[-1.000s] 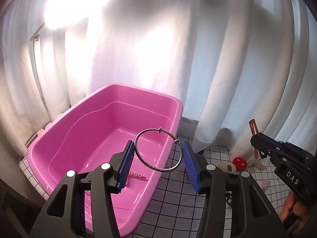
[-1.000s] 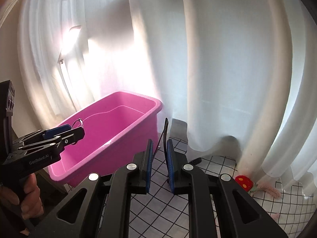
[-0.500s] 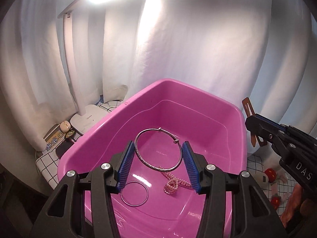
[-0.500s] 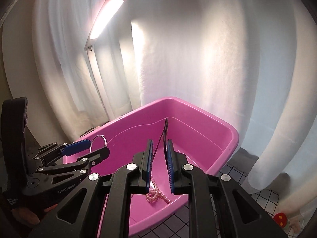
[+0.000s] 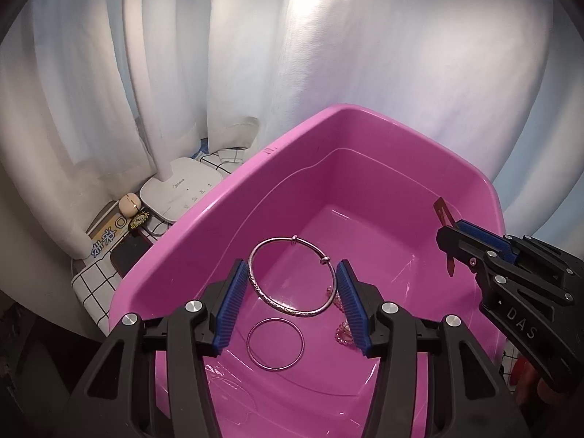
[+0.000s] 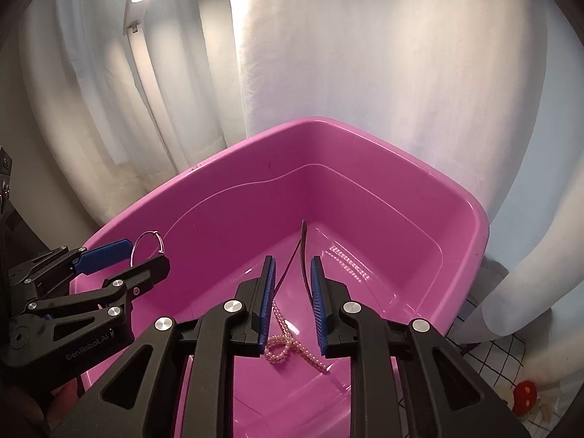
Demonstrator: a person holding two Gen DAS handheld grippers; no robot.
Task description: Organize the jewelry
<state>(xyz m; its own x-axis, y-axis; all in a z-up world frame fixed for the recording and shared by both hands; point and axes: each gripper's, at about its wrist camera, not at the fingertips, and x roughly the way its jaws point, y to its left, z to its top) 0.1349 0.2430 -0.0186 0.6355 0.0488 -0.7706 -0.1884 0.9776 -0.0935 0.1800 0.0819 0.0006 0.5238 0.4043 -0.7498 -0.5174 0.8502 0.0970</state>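
The left gripper (image 5: pixel 292 301) holds a silver metal bangle (image 5: pixel 290 277) over the pink plastic tub (image 5: pixel 233 197) to drop it in, while the right gripper (image 6: pixel 292 292), its jaws just opening, lets go of a thin dark-red hair clip (image 6: pixel 302 252).

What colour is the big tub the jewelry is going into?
Bright pink, plain with no pattern. The tub shows best in the right wrist view.

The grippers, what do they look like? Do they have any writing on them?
Both are black plastic claws with triangle cut-outs, silver round bolts and ribbed blue pads on the fingers. The left gripper has "GenRobot.AI" printed in grey on its side. The right gripper has "DAS" on its side. No cables show.
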